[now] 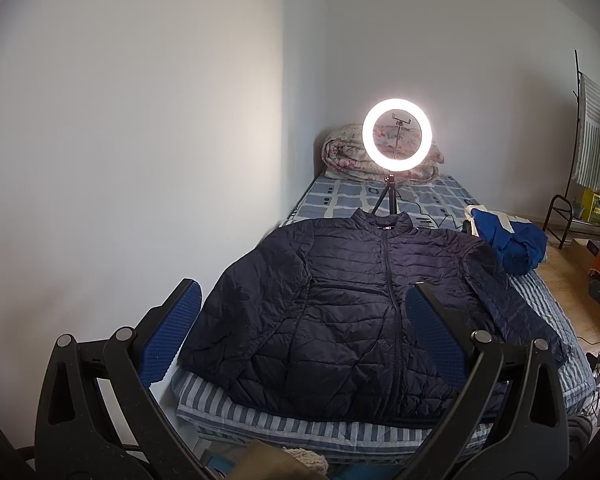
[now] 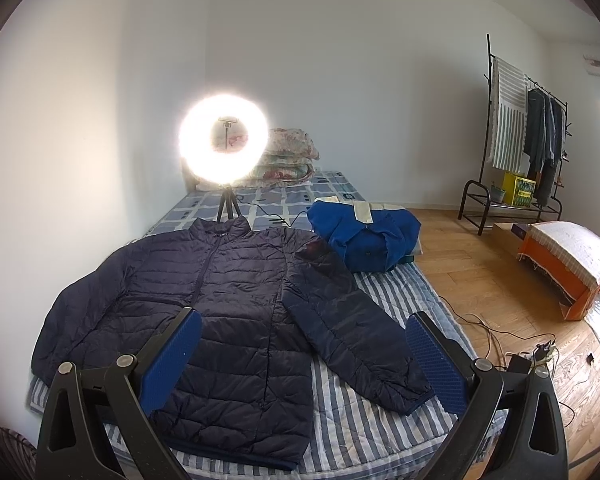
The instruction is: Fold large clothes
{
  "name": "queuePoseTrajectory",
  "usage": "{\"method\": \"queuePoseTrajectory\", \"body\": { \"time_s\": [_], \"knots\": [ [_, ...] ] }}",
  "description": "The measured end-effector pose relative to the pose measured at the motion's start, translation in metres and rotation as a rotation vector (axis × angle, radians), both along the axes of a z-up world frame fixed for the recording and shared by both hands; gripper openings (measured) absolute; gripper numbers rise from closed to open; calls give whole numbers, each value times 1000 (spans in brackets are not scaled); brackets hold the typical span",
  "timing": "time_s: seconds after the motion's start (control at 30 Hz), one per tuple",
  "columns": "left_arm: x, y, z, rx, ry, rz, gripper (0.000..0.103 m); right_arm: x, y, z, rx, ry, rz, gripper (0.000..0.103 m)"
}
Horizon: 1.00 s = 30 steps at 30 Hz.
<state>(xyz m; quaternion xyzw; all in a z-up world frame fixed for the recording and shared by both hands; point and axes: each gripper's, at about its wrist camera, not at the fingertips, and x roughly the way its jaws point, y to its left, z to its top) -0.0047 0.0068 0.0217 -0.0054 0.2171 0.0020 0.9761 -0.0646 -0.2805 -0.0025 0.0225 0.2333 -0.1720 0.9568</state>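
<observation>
Lying flat on bed (image 2: 364, 432): navy jacket (image 2: 228, 304); both grippers agape.

Bed (image 2: 364, 432) w/ navy jacket (image 2: 220, 320), blue garment (image 2: 364, 236), quilt (image 2: 288, 160)

We could not read the small label (image 1: 385, 227) inside the jacket (image 1: 340, 312) collar, and the lamp's (image 2: 223, 140) glare hid the bedding (image 2: 290, 158) behind it.

My left claw (image 1: 300, 312) hangs spread wide above the bed (image 1: 340, 436).
A navy puffer jacket (image 1: 352, 308) lies flat, zipped, collar far; a lit ring light (image 1: 397, 134) stands beyond it.
</observation>
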Motion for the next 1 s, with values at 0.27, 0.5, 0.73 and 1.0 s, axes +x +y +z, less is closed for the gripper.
{"method": "queuePoseTrajectory", "body": {
  "time_s": [0.27,0.5,0.73,1.0],
  "knots": [
    [6,6,-10,4,8,6,103,8,5,-1,-4,5,10,103],
    [9,19,-25,4,28,24,103,19,17,-1,-14,9,47,103],
    [8,30,-43,39,51,50,103,38,33,-1,-28,8,91,103],
    [9,42,-56,39,67,63,103,62,55,-1,-35,5,149,103]
  ]
}}
